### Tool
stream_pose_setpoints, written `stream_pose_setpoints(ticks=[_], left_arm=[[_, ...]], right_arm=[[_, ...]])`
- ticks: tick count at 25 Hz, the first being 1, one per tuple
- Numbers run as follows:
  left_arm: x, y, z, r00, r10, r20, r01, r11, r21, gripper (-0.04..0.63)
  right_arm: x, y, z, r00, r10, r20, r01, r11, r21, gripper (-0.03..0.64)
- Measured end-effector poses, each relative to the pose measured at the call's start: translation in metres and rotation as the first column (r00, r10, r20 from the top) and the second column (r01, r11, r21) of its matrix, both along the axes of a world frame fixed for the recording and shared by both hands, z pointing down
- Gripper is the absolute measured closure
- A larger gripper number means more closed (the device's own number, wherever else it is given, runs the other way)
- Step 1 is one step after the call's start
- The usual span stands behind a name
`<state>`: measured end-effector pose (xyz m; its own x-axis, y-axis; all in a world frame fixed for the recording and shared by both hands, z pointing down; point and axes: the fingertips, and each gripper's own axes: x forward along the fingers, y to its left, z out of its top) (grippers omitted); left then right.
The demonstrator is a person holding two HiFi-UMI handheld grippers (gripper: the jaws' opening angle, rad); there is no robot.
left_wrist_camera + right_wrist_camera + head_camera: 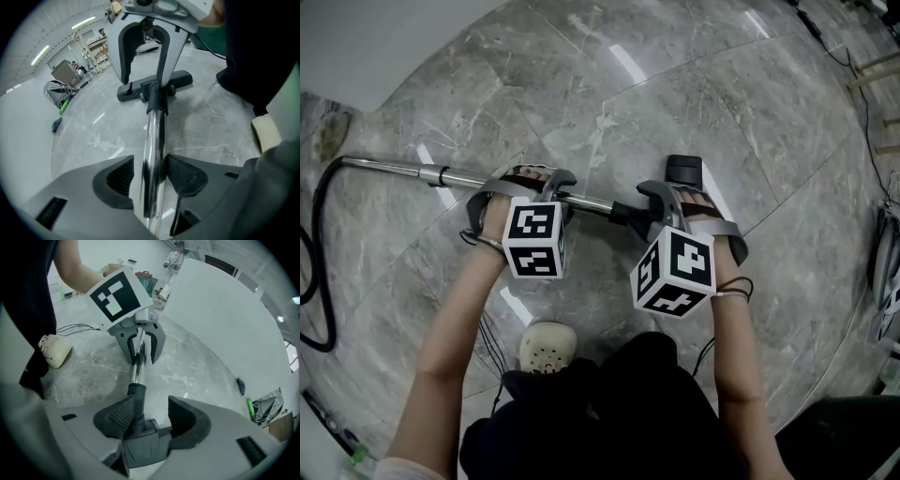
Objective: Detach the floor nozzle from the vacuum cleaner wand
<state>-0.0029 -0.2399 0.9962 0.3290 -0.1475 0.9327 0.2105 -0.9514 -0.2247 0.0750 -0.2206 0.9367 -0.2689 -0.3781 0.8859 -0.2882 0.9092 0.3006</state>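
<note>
**A:** Jaws apart: left gripper (150, 174) straddles the shiny chrome wand (153, 136), right gripper (149, 416) the matte black neck of the floor nozzle (140, 447), at its right end.

**B:** Flat on glossy, veined grey marble floor (675, 94).

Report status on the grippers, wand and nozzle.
Left gripper open, straddling wand. Right gripper open, straddling nozzle neck. Floor nozzle not yet detached. Nothing in the way.
</note>
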Motion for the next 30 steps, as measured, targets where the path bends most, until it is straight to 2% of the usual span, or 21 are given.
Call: stream_pose_setpoints(ticks=[2,4,8,11,12,17,25,27,30], left_arm=[[0.002,0.005,0.003,1.000,0.020,-0.009,-0.020,1.000,0.000,0.428],[0.001,0.005,0.005,0.999,0.031,-0.019,-0.031,0.999,0.012,0.431],[0.002,0.005,0.002,0.999,0.040,-0.020,-0.039,0.999,0.022,0.434],[0.004,0.005,-0.002,0.999,0.040,-0.017,-0.040,0.999,0.020,0.434],[0.004,0.005,-0.002,0.999,0.041,-0.014,-0.041,0.999,0.018,0.436],[0.003,0.006,-0.002,0.999,0.045,-0.020,-0.045,0.999,0.005,0.436],[0.001,0.007,-0.001,0.997,0.064,-0.041,-0.063,0.998,0.010,0.436],[-0.001,0.004,-0.002,0.997,0.060,-0.040,-0.059,0.998,0.021,0.436],[-0.018,-0.009,-0.001,0.999,0.031,0.017,-0.032,0.998,0.049,0.437]], right_arm=[[-0.003,0.005,-0.007,0.998,0.011,0.064,-0.009,0.999,-0.032,0.388],[-0.003,0.007,-0.013,0.990,0.056,0.133,-0.048,0.997,-0.063,0.388],[0.007,0.015,-0.003,0.994,0.060,0.093,-0.051,0.994,-0.101,0.387],[0.006,0.019,-0.007,0.988,0.087,0.129,-0.072,0.990,-0.120,0.387],[0.006,0.018,-0.003,0.989,0.087,0.116,-0.074,0.991,-0.114,0.387],[0.004,0.018,0.044,0.997,-0.003,-0.081,-0.003,0.997,-0.071,0.388],[0.003,0.020,0.046,0.997,0.019,-0.081,-0.023,0.999,-0.041,0.426],[0.014,0.021,0.048,0.992,0.025,-0.124,-0.032,0.998,-0.050,0.426],[0.061,0.023,0.052,0.972,0.048,-0.231,-0.065,0.996,-0.066,0.426]])
